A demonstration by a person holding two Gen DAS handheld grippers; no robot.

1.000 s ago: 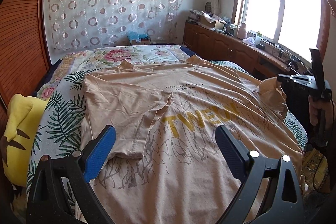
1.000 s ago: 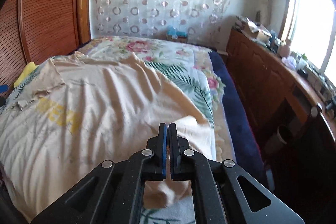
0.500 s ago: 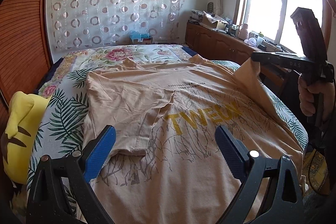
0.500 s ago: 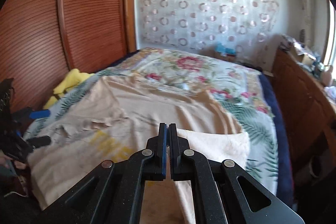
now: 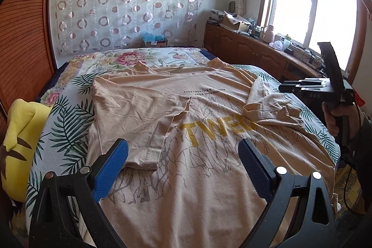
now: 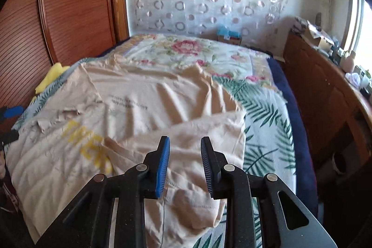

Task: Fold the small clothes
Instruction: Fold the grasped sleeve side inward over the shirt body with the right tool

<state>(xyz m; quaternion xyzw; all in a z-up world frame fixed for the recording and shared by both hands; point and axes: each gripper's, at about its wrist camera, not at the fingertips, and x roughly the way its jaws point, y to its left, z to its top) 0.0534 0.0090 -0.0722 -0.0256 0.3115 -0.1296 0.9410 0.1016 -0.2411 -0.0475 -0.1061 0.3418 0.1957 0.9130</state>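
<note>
A beige T-shirt [image 5: 197, 155] with yellow "TWEU" lettering lies spread on the bed. Its left sleeve [image 5: 139, 117] is folded in over the body. Its right sleeve [image 5: 269, 106] now lies folded in over the body, crumpled. My left gripper [image 5: 182, 164] is open and empty, hovering above the shirt's lower half. My right gripper [image 6: 185, 162] is open and empty just above the folded right sleeve [image 6: 200, 138]; it also shows in the left wrist view [image 5: 313, 87] at the bed's right side. The shirt [image 6: 116, 108] fills the right wrist view's left half.
A floral and palm-leaf bedspread [image 5: 69, 122] covers the bed. A yellow plush [image 5: 18, 131] lies at the bed's left edge. A wooden wardrobe [image 6: 69, 4] stands left, and a cluttered wooden sideboard [image 5: 251, 48] runs under the window on the right.
My right gripper carried the right sleeve up and inward over the shirt, then opened and let it drop there. My left gripper stayed open and barely moved.
</note>
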